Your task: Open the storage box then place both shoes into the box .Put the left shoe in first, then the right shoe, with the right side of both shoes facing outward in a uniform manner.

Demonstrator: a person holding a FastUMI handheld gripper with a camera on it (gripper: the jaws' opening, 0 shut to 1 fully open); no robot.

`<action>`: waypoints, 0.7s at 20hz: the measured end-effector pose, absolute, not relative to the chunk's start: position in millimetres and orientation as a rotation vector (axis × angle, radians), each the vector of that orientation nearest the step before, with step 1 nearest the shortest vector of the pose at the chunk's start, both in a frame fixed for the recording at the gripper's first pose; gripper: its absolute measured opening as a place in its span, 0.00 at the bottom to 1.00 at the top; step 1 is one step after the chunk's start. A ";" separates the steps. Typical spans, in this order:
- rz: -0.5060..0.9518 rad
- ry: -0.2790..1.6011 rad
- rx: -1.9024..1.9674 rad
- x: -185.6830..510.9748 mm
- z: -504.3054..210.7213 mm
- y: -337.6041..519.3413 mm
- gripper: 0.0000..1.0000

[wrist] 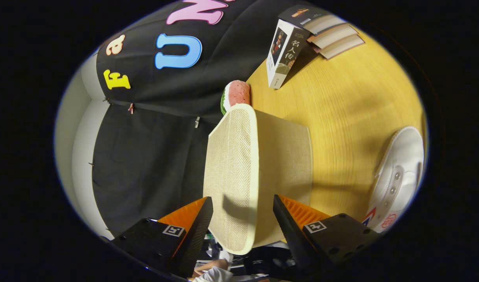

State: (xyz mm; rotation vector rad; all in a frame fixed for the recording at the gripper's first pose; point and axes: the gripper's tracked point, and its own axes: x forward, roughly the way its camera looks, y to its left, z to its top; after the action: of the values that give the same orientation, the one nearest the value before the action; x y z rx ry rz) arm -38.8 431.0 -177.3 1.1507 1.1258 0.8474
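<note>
Gripper (243,219) rolled sideways, fingers spread wide, straddling the near edge of the woven storage box (259,172) without touching it. Lid (231,172) facing the fingers, apparently shut. White shoe (398,180) lying on the wooden table (353,105), right of the box. Watermelon-slice toy (235,94) just beyond the box; books (302,43) farther off.

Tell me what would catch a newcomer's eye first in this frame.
The woven beige storage box stands out first, sitting between the open fingers of the gripper, which are not pressing on it. Beside the box, on the wooden table, lies a white shoe. Beyond the box there is a watermelon-slice toy, and farther off a stack of books.
</note>
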 end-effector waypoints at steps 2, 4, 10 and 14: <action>0.834 1.151 1.213 -35.9 -178.8 432.2 0.53; 0.836 1.139 1.253 -37.6 -172.6 431.5 0.29; 0.917 0.993 1.187 -39.7 -116.2 429.5 0.06; 0.947 0.918 1.132 -37.1 -64.0 455.0 0.07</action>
State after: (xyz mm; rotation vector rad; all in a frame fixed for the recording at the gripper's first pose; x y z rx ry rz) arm -37.1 455.0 -64.0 1.1320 0.9176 0.9470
